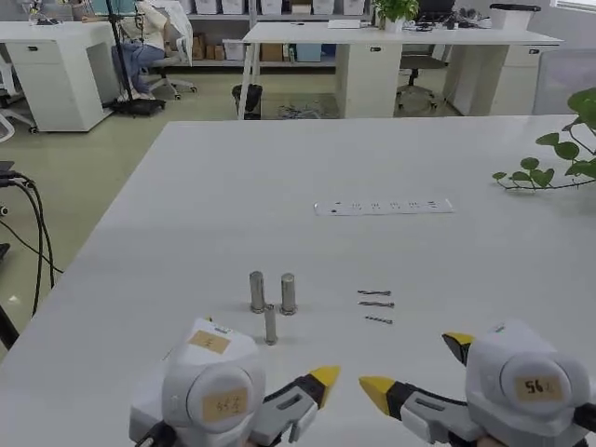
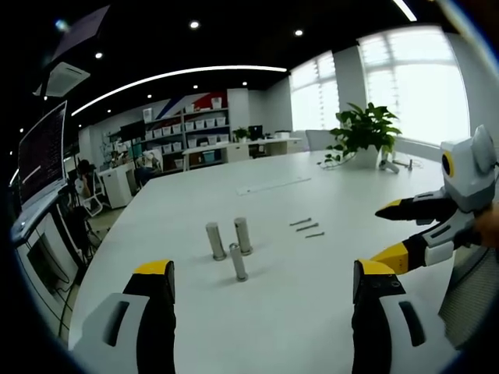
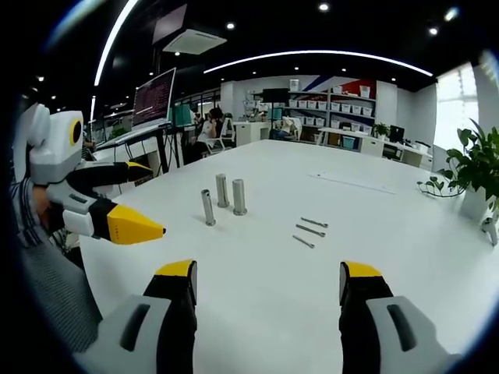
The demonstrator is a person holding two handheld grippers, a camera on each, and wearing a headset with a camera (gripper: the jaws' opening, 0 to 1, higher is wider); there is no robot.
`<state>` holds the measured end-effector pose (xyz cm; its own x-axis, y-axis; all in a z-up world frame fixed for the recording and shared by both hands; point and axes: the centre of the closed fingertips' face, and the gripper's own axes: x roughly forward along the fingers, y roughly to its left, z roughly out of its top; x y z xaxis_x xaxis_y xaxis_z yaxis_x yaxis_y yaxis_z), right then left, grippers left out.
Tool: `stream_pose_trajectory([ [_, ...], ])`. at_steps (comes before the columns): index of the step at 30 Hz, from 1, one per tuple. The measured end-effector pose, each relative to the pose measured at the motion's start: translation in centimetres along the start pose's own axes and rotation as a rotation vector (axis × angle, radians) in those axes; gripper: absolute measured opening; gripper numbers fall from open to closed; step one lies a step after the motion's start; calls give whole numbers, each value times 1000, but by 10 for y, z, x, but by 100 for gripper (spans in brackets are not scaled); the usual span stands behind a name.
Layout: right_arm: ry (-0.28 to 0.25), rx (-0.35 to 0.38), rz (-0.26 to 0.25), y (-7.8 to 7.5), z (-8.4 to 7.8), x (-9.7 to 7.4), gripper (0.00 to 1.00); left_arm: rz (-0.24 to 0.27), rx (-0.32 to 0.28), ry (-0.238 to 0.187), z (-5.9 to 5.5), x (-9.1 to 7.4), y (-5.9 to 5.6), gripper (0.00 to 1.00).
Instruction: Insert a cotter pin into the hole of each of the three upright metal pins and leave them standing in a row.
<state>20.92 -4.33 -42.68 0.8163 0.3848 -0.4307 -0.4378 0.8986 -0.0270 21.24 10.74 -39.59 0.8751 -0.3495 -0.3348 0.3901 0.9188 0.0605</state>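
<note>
**Grippers.** The left gripper [image 2: 263, 271] is held low over the near edge of the bench [image 1: 186, 214]. Its yellow-tipped fingers [image 2: 153, 279] are spread wide with nothing between them. The right gripper [image 3: 269, 269] is held at the same edge, at 3 o'clock of the left one. Its fingers [image 3: 360, 280] are likewise spread wide and hold nothing. In the head view, both grippers point toward the centre of the bench, and neither touches any part.

**Metal pins.** Three metal pins [image 1: 270, 323] stand upright on the bench at 12 o'clock of the left gripper, well apart from it. Two stand side by side, close together. The third stands just in front of the gap between them, at 6 o'clock, so the three form a small triangle.

**Cotter pins.** Three cotter pins [image 1: 376, 304] lie flat on the bench at 3 o'clock of the metal pins, near them but not touching. They lie roughly parallel, one behind the other.

**Other items.** A white strip [image 1: 384, 207] lies at 12 o'clock of the cotter pins, well apart. A plant [image 1: 563, 158] reaches in at 2 o'clock.
</note>
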Motion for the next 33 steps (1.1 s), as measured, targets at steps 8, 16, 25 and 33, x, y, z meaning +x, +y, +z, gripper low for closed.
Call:
stream_pose_trajectory([
  [8, 12, 7, 6, 2, -4, 1, 73, -4, -8, 5, -1, 0, -1, 99],
  [16, 17, 18, -3, -1, -8, 0, 72, -16, -7, 15, -3, -1, -5, 99],
  [25, 38, 22, 33, 7, -13, 1, 67, -10, -2, -15, 3, -5, -2, 99],
  [33, 1, 27, 31, 5, -2, -2, 66, -6, 1, -5, 1, -4, 0, 96],
])
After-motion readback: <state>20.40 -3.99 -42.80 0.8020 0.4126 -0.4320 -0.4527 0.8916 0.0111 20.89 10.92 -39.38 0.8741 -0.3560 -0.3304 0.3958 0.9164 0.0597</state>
